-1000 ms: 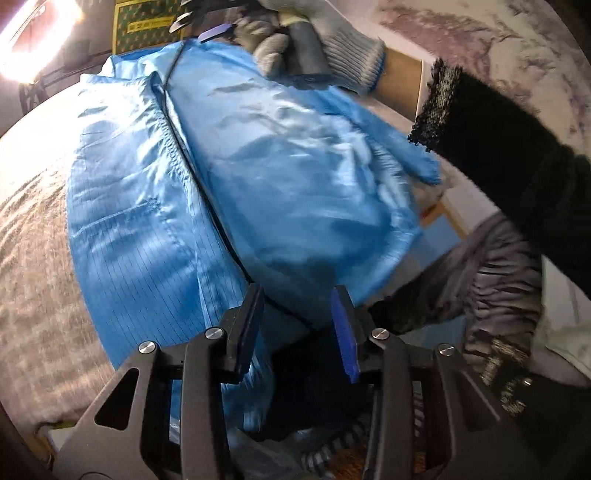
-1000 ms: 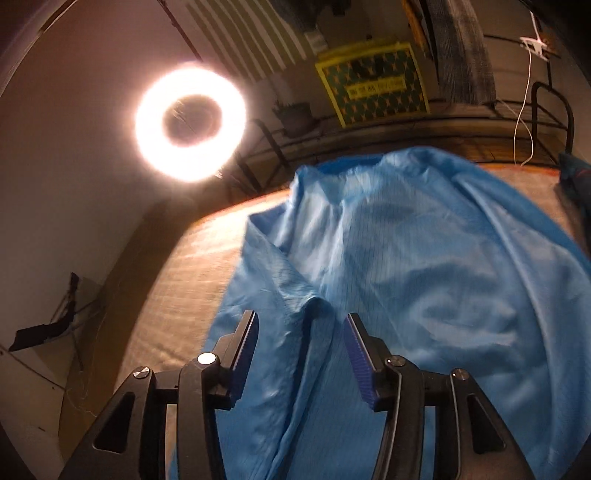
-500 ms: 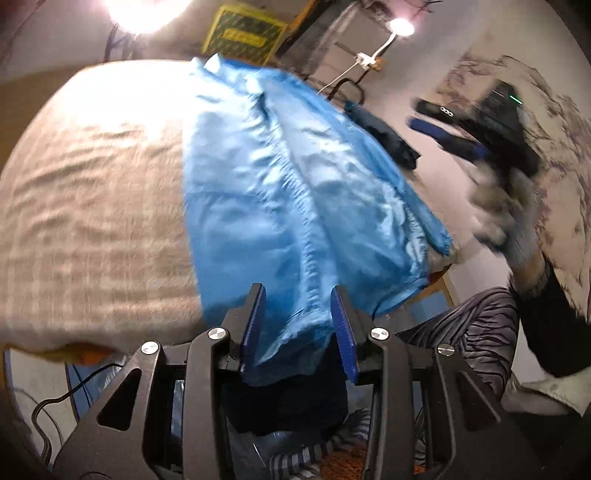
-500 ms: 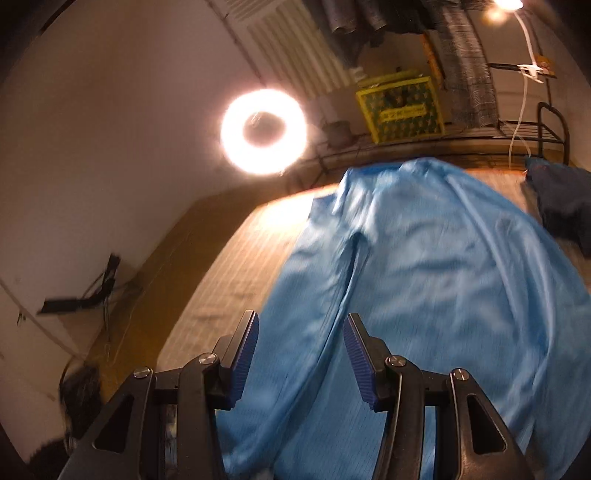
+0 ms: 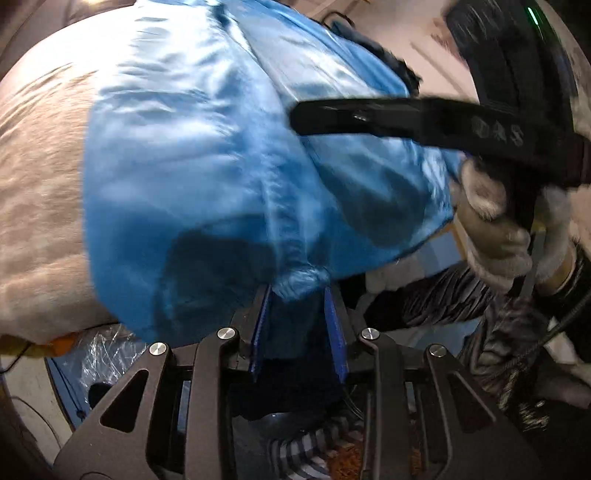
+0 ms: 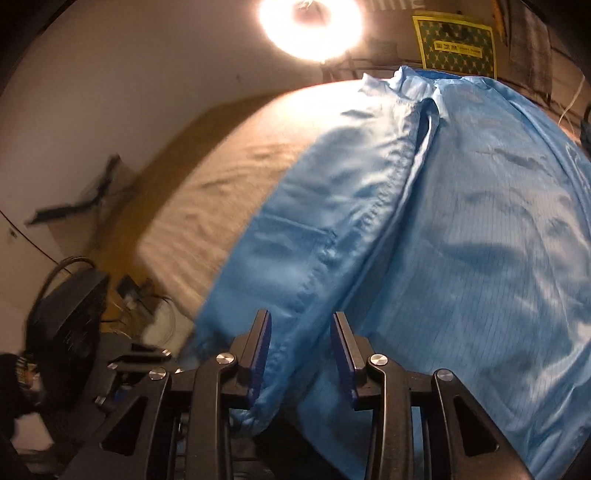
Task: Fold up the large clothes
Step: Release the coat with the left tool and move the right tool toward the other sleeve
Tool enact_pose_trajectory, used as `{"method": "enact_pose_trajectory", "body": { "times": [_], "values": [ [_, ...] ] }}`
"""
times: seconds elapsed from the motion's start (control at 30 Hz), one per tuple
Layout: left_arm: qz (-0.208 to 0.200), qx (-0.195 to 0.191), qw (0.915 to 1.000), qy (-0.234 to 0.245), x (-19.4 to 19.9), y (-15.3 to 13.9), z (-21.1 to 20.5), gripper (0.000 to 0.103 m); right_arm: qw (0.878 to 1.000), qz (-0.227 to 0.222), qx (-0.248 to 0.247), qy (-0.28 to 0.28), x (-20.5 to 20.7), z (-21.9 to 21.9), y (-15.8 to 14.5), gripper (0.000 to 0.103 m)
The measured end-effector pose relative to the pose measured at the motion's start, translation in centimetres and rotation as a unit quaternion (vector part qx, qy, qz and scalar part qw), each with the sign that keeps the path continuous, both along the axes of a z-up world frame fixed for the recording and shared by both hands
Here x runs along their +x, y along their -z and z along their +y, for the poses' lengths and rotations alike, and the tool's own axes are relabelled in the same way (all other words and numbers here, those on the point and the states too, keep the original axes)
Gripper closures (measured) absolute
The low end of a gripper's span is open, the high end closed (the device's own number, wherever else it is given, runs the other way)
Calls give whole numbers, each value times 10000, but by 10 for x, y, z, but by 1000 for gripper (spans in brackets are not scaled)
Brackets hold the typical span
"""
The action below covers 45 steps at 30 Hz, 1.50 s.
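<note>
At the near edge of a bed (image 5: 40, 192), the left gripper (image 5: 297, 328) stands with its blue-padded jaws parted, a bunched corner of a large blue garment (image 5: 207, 155) lying just at the tips between them; nothing is pinched. The right gripper (image 6: 303, 354) is likewise open, a hanging fold of the same garment (image 6: 461, 229) draped down between its pads without being clamped. The garment is spread across the bed's beige cover, its hem spilling over the near edge toward both grippers. In the left wrist view, the right gripper's black body (image 5: 406, 122) crosses above the cloth, held by a gloved hand (image 5: 495, 229) beside the bed. Beyond the bed's far end, a ring lamp (image 6: 310, 26) glares against the wall, with a yellow crate (image 6: 456, 44) beside it.
</note>
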<state>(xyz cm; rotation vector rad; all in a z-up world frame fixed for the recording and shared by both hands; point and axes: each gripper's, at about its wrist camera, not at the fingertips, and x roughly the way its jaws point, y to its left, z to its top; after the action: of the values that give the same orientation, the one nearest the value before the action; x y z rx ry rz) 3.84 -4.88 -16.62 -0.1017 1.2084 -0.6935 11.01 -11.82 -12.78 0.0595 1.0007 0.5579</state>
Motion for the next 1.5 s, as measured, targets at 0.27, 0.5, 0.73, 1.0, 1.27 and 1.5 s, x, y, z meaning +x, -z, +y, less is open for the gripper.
{"method": "enact_pose_trajectory", "body": {
  "times": [0.27,0.5,0.73,1.0,1.27,1.5],
  "values": [
    [-324,-373,9976,-493,-17,-34,46,74,9997,64,-114,193,-9,-22,8,65],
    [-197,-378,9877,-1504,-2,-28,90,74,9993,146,-138,306,1,-7,19,41],
    [-242,-251,9899,-1373,2,-26,78,74,9953,750,519,315,8,-15,41,96],
    [-293,-104,9953,-913,1,-26,42,74,9992,2,-394,116,-6,-4,29,81],
    [-990,-60,9893,-1066,19,-59,17,74,9948,-499,128,882,-33,-67,-17,59],
    [-1430,-49,9860,-854,35,-76,-20,66,9818,-906,108,1667,-54,-133,-37,59]
  ]
}}
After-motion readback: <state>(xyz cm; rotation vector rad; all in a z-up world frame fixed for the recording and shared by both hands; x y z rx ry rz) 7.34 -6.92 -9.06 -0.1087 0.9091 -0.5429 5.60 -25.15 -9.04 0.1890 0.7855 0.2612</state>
